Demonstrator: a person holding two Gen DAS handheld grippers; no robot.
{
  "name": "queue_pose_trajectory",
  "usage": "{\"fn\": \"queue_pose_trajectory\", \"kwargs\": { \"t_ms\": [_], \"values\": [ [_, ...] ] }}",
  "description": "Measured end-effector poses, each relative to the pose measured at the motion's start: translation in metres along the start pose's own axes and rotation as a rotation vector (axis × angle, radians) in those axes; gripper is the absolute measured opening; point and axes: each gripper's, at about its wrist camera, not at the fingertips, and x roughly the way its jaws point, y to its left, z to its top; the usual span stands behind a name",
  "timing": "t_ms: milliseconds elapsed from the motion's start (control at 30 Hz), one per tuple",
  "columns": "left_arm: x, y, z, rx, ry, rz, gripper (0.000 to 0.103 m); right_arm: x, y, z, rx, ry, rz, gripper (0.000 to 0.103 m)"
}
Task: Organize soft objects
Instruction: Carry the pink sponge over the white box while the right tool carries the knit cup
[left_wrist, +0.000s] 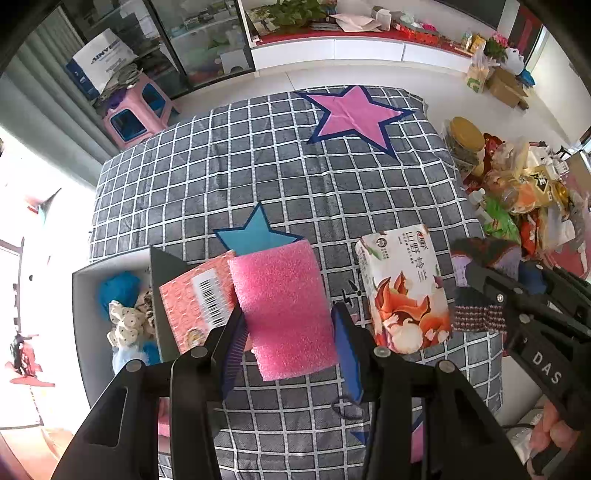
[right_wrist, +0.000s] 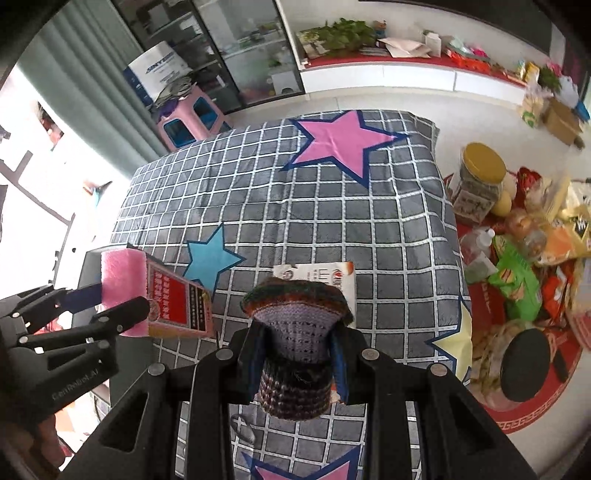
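In the left wrist view my left gripper (left_wrist: 290, 332) is shut on a pink foam block (left_wrist: 284, 306), one pad pressing each side, held above the checked blanket (left_wrist: 258, 166). The right wrist view shows that left gripper (right_wrist: 114, 302) and the foam block (right_wrist: 123, 277) at the far left. My right gripper (right_wrist: 297, 354) is shut on a striped knitted piece (right_wrist: 295, 325), purple in the middle with a dark rim. It appears again, right gripper (left_wrist: 480, 291) with the knitted piece (left_wrist: 476, 314), at the right. A fox-print tissue pack (left_wrist: 404, 291) lies between the two grippers.
A pink-red box with a barcode (left_wrist: 199, 306) sits right beside the foam. A white bin (left_wrist: 83, 314) at the blanket's left edge holds plush toys (left_wrist: 125, 317). Snack bags and jars (right_wrist: 517, 258) crowd a red mat on the right. A pink stool (right_wrist: 188, 122) stands beyond.
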Motion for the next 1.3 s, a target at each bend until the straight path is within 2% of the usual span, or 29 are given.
{"fn": "queue_pose_trajectory", "kwargs": {
  "t_ms": [333, 733, 1133, 1300],
  "values": [
    [-0.010, 0.042, -0.010, -0.041, -0.016, -0.015, 0.049, -0.011, 0.036, 0.008, -0.044, -0.022, -0.019, 0.032],
    [-0.010, 0.093, -0.023, -0.099, -0.010, -0.025, 0.049, -0.013, 0.106, 0.017, -0.152, -0.026, 0.012, 0.032],
    [-0.005, 0.148, -0.055, -0.186, 0.012, -0.038, 0.049, -0.007, 0.187, 0.008, -0.303, -0.005, 0.038, 0.032],
    [-0.004, 0.168, -0.071, -0.221, 0.014, -0.046, 0.049, -0.002, 0.209, 0.003, -0.350, 0.006, 0.036, 0.032]
  ]
}}
